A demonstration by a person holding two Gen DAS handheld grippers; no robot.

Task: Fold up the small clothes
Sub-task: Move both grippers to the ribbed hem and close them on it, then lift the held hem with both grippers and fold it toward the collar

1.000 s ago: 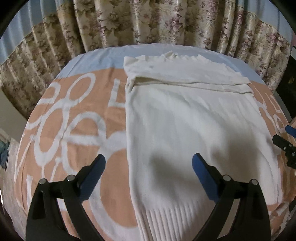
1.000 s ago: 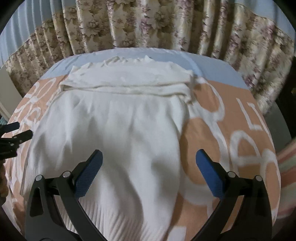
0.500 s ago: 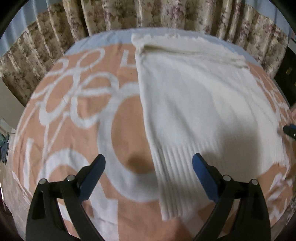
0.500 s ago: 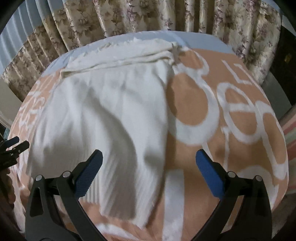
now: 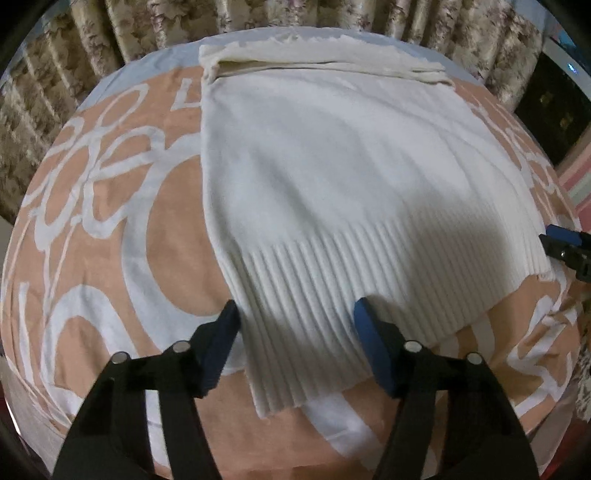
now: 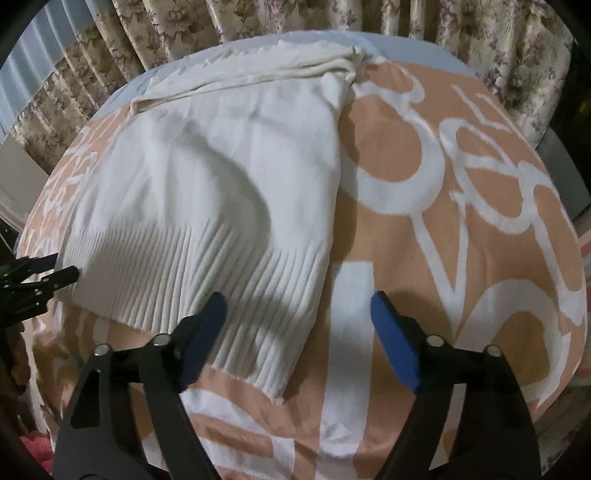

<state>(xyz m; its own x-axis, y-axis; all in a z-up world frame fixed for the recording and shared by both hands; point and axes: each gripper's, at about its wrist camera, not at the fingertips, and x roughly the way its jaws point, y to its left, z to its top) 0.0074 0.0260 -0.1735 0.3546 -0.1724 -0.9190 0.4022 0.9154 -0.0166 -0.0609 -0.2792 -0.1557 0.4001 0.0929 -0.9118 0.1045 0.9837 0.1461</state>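
A white knit sweater lies flat on an orange and white blanket, its sleeves folded across the far end and its ribbed hem nearest me. My left gripper hangs over the hem's left corner with its jaws closing; the ribbed cloth lies between the blue pads, and no pad presses on it. In the right wrist view the same sweater shows, and my right gripper is closing around the hem's right corner, pads still apart from the cloth.
Flowered curtains hang behind the bed. The blanket stretches bare to the right of the sweater. Each gripper shows at the edge of the other's view: the right gripper's tip and the left gripper's tip.
Both grippers have moved back from over the sweater's body down to its ribbed hem corners. Both pairs of jaws have narrowed from wide open.
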